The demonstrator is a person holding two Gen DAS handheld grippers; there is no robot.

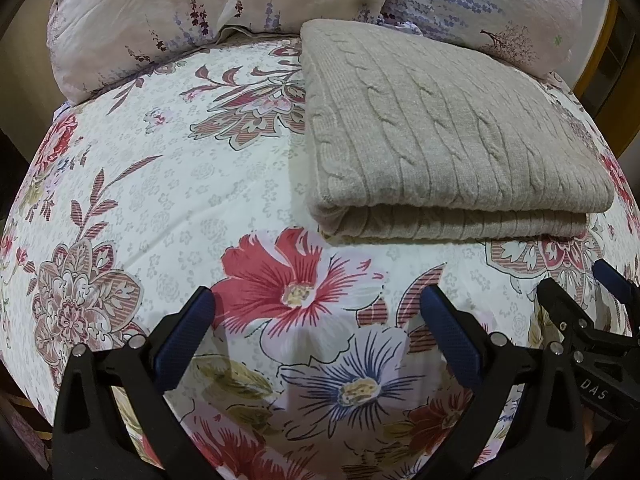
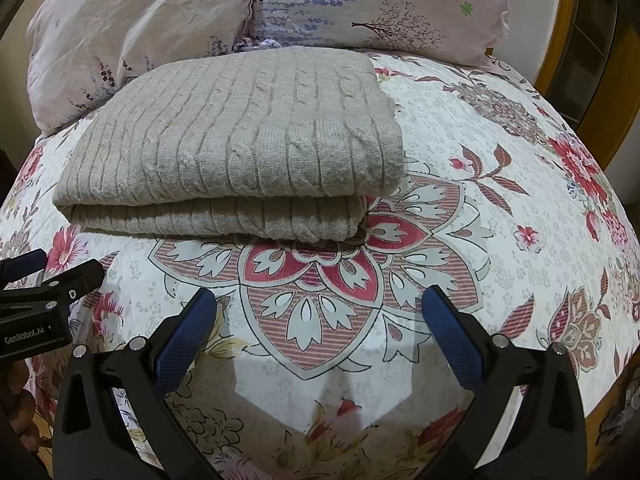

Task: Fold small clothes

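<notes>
A beige cable-knit sweater (image 1: 440, 136) lies folded in a thick rectangle on the flowered bedsheet (image 1: 180, 184); in the right wrist view it (image 2: 240, 136) sits ahead and to the left. My left gripper (image 1: 318, 300) is open and empty, hovering over the sheet in front of the sweater's near left corner. My right gripper (image 2: 320, 300) is open and empty, over the sheet in front of the sweater's near right corner. Each gripper shows at the edge of the other's view: the right one (image 1: 584, 280) and the left one (image 2: 60, 268).
Two pale flower-print pillows (image 1: 200, 8) (image 2: 380, 4) lie behind the sweater at the head of the bed. A wooden bed frame (image 2: 560, 20) rises at the far right. Bare sheet spreads to the left (image 1: 120, 200) and right (image 2: 500, 200) of the sweater.
</notes>
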